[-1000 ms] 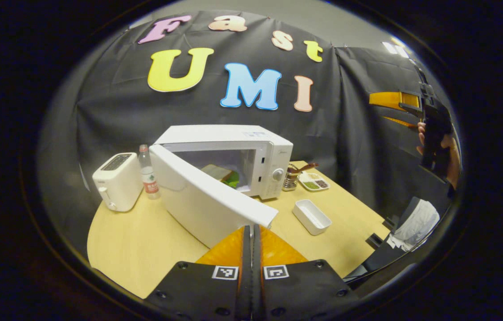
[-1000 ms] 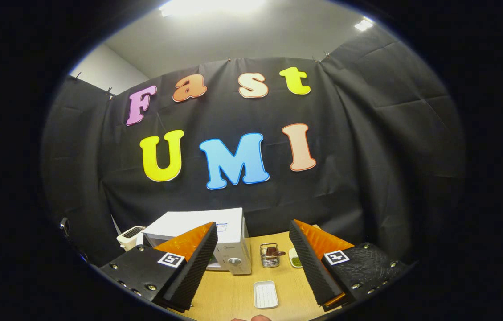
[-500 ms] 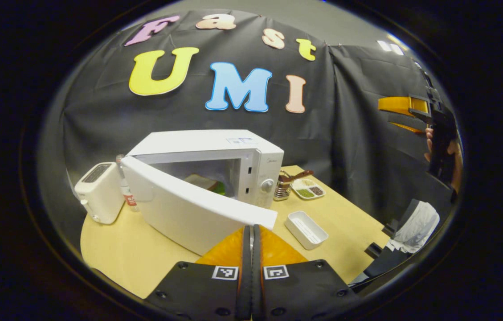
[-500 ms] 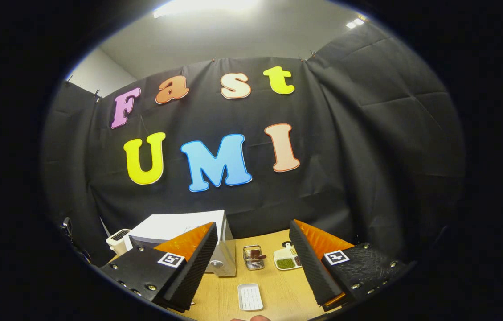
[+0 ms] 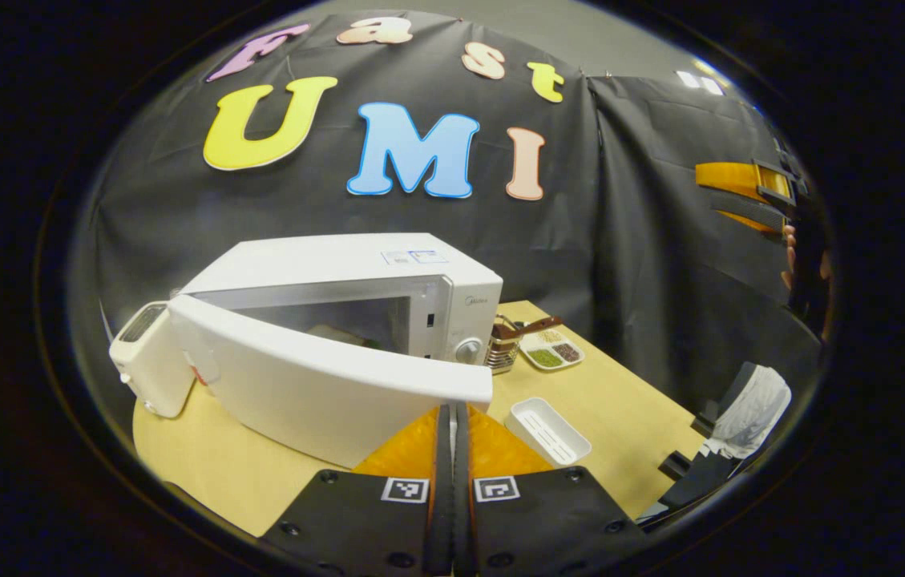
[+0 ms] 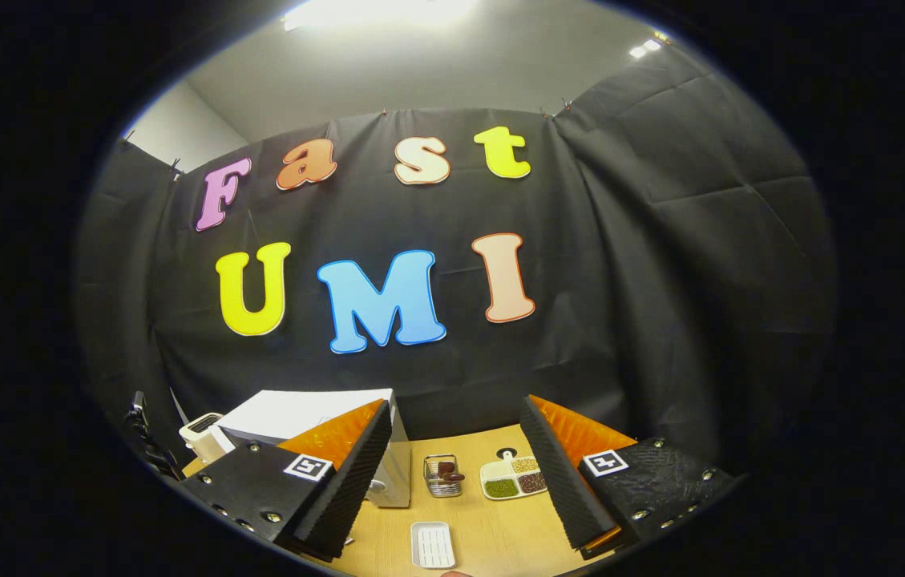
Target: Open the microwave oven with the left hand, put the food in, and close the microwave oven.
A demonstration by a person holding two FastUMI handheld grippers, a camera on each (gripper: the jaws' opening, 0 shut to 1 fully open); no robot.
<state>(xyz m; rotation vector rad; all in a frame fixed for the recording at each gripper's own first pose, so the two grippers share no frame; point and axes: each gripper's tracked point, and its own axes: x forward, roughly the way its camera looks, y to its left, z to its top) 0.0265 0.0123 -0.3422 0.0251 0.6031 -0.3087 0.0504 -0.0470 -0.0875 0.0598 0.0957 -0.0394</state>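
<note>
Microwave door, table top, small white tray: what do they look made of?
Microwave door: likely smooth white plastic or painted metal, with a soft even sheen. Table top: pale wood-look surface, probably laminate, matte, faint grain. Small white tray: probably moulded plastic, though glazed ceramic is possible; uniform white, rounded rim, ribbed floor.

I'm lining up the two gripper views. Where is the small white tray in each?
Left gripper view: white tray lies on the table, right of centre, just right of the microwave door's free edge.
Right gripper view: white tray at bottom centre, between the tongs.
Shared landmark: the wire basket beside the microwave, beyond the tray.
</note>
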